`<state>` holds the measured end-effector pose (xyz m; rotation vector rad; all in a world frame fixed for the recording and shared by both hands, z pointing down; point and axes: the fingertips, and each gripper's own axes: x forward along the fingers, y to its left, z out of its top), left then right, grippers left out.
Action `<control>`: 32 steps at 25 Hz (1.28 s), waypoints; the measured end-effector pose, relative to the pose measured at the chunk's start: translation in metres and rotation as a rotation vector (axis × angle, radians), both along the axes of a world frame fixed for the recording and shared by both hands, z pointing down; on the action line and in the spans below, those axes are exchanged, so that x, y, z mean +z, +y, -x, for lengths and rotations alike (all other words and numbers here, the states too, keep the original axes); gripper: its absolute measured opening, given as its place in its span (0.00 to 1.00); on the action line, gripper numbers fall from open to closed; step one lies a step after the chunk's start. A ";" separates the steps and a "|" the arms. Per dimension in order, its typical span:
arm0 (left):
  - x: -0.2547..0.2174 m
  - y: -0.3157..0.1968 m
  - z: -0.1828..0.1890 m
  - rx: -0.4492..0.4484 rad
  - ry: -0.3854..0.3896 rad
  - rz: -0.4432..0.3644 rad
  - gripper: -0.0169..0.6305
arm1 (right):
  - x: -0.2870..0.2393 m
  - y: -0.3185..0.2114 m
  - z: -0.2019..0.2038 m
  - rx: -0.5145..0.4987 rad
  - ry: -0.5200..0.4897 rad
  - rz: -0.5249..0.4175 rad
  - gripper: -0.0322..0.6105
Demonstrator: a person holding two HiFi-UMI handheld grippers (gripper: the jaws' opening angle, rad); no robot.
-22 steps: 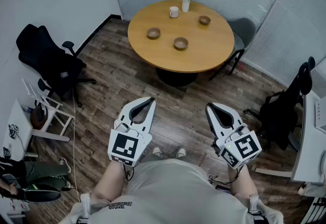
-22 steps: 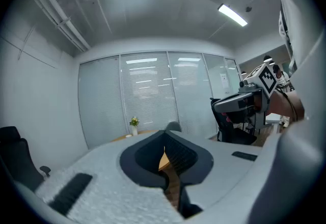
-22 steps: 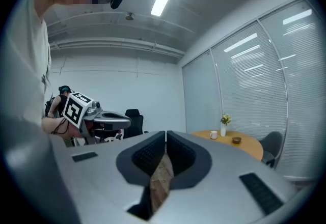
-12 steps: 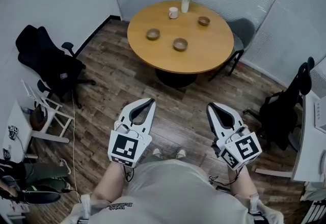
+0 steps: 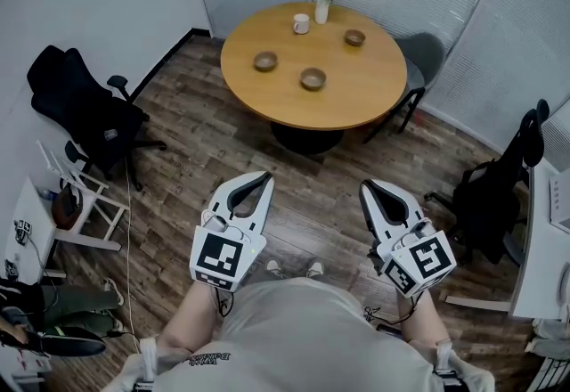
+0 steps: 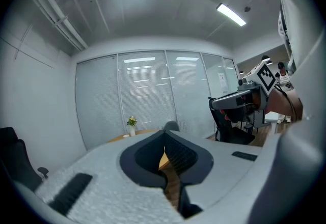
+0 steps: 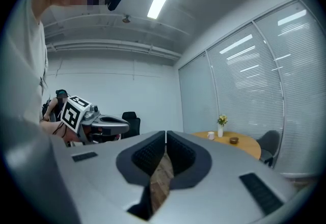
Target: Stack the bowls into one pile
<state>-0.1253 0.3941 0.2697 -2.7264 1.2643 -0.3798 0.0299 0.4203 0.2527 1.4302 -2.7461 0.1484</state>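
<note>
Left gripper [image 5: 264, 176] and right gripper [image 5: 365, 188] both clenched empty, well short of the table [image 5: 356, 92]. Bowls [image 5: 313, 78] sit scattered on it; a sloppy reach could bump the mug [image 5: 301, 23] nearby.

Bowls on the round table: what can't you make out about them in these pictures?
- Head view: left bowl, middle bowl and far bowl are too small to tell what they hold.
- Right gripper view: the right tool covers all but the far bowl.
- Left gripper view: the left tool hides every bowl.
</note>
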 end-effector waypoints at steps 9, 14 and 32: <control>0.004 -0.003 -0.012 -0.007 -0.007 0.011 0.05 | 0.006 -0.005 -0.009 -0.020 -0.006 0.015 0.10; 0.009 -0.006 -0.021 -0.020 -0.003 0.022 0.05 | 0.011 -0.008 -0.016 -0.040 0.001 0.028 0.10; 0.029 -0.028 -0.029 -0.143 -0.032 0.055 0.05 | 0.030 -0.061 -0.031 -0.157 -0.017 0.045 0.10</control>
